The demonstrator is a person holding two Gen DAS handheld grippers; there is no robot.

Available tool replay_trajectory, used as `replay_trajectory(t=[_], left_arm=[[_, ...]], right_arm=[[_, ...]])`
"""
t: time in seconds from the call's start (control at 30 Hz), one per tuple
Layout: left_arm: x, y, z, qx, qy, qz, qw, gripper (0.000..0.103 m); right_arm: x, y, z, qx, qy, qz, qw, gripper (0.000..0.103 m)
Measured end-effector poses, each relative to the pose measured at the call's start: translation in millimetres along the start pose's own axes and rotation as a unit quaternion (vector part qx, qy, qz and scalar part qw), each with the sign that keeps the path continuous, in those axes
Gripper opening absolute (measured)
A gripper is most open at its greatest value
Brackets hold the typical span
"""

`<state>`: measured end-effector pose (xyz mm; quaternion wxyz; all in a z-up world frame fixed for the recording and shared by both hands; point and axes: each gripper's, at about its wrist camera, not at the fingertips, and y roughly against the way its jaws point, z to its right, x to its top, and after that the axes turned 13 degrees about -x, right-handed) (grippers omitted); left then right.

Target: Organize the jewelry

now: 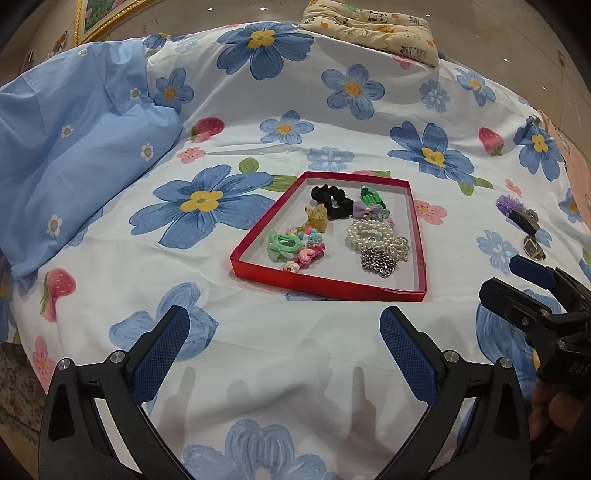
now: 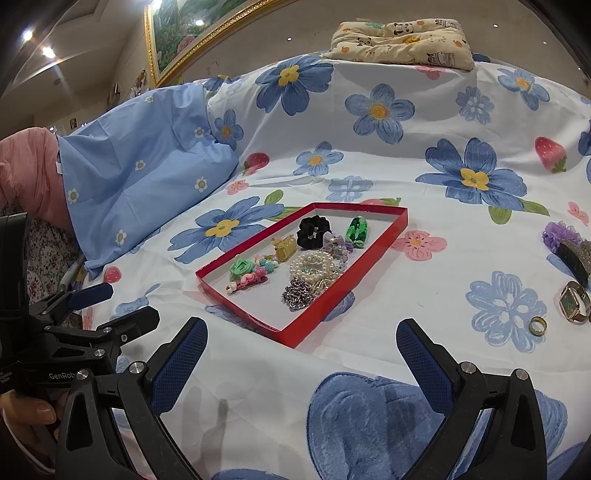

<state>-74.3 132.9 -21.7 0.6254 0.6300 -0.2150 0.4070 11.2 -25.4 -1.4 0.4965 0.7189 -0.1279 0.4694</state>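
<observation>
A shallow red tray (image 1: 325, 286) (image 2: 364, 269) lies on the flowered bedsheet. It holds a black scrunchie (image 1: 330, 201) (image 2: 313, 227), a green hair tie (image 1: 371, 197) (image 2: 357, 230), pearl bracelets (image 1: 371, 234) (image 2: 312, 264), a silver chain (image 1: 380, 260) (image 2: 299, 293) and coloured clips (image 1: 295, 247) (image 2: 251, 273). To the tray's right lie a purple hair clip (image 1: 515, 210) (image 2: 565, 240), a square watch (image 2: 572, 301) (image 1: 533, 251) and a gold ring (image 2: 537, 325). My left gripper (image 1: 284, 328) (image 2: 110, 302) is open and empty before the tray. My right gripper (image 2: 301, 339) (image 1: 506, 277) is open and empty beside it.
A light blue pillow (image 1: 74, 147) (image 2: 140, 177) lies left of the tray. A cream animal-print cushion (image 1: 373, 26) (image 2: 402, 40) sits at the far end of the bed. A gold-framed picture (image 2: 184, 33) hangs on the wall behind.
</observation>
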Motion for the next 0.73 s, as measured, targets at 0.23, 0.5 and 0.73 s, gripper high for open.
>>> replay_trajectory(t=[0.23,0.5,0.73], left_arm=[[2.4,-4.4,1.9,-0.005,-0.002,-0.003,1.0,0.103],[6.6,-12.7,-0.1,-0.013,0.006,-0.012,0.9998,0.103],[12.1,-19.4,0.5,-0.02,0.007,-0.018,0.9996,0.103]], right_arm=[[0.6,0.2,0.4,0.0,0.0,0.0,1.0,0.103],[-0.5,-4.8,5.6,-0.001,-0.003,-0.003,1.0,0.103],[2.8,-9.4,12.8,-0.007,-0.01,-0.01,1.0,0.103]])
